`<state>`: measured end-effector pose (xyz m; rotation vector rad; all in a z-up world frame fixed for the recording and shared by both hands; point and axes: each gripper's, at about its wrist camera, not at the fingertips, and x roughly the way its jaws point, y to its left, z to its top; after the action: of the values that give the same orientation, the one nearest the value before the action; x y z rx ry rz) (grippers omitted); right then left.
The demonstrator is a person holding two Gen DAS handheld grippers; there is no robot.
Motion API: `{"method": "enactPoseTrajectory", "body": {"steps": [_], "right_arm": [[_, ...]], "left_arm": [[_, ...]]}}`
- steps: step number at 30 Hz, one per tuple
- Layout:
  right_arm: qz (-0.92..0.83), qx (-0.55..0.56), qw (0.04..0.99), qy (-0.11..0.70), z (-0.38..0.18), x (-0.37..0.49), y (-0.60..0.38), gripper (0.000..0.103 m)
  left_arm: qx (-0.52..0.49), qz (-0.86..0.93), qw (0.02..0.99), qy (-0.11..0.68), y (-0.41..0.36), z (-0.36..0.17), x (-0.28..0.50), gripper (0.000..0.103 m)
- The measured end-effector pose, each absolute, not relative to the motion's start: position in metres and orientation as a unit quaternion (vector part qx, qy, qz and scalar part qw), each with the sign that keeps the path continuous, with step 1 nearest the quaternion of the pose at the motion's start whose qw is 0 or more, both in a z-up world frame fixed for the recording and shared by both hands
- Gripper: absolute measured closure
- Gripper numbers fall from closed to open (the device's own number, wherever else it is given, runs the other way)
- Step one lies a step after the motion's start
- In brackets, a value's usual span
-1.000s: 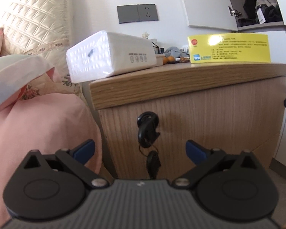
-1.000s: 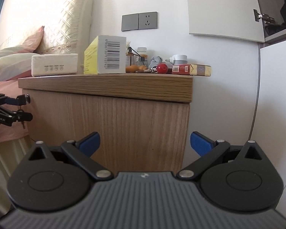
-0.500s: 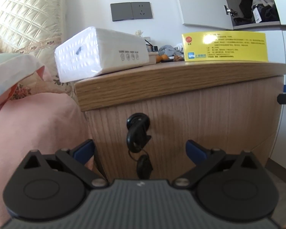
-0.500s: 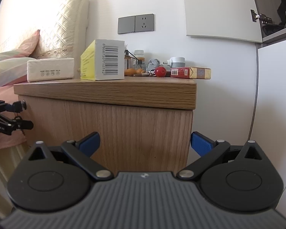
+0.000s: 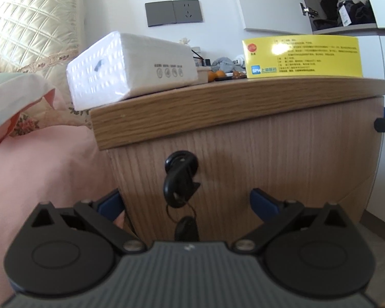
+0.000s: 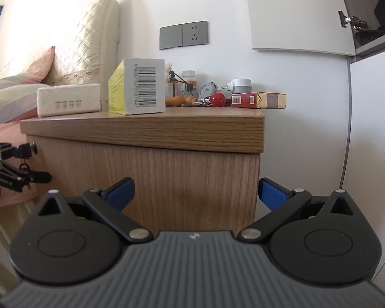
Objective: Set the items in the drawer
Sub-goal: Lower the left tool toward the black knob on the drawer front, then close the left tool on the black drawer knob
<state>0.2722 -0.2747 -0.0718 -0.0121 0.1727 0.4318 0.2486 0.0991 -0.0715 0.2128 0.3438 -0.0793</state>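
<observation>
A wooden nightstand (image 5: 269,159) has a shut drawer front with a black key (image 5: 181,177) in its lock and a fob (image 5: 186,228) dangling below. My left gripper (image 5: 186,202) is open just in front of the key, one blue finger on each side, touching nothing. On top lie a white tissue pack (image 5: 131,69) and a yellow box (image 5: 302,56). My right gripper (image 6: 196,192) is open and empty, facing the nightstand's (image 6: 166,174) side panel. From there the left gripper (image 6: 34,164) shows by the key (image 6: 28,150).
The top also carries a red ball (image 6: 217,99), a red-and-gold pack (image 6: 258,100), small bottles (image 6: 188,82) and oranges. A pink bed cover (image 5: 38,166) and pillows press against the nightstand's left. A white cupboard (image 6: 372,128) stands on its right.
My left gripper has moved closer to the drawer front, so the key sits larger and nearer the middle between the fingers. The right gripper has edged closer to the nightstand. Both stay open.
</observation>
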Motion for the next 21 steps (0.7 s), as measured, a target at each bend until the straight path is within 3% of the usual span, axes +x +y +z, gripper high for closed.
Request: {"method": "enactPoseTrajectory", "body": {"steps": [21], "right_arm": [[0.302, -0.061, 0.946, 0.099, -0.069, 0.255, -0.280, 0.000]], "left_arm": [[0.104, -0.040, 0.981, 0.161, 0.099, -0.071, 0.240, 0.001]]}}
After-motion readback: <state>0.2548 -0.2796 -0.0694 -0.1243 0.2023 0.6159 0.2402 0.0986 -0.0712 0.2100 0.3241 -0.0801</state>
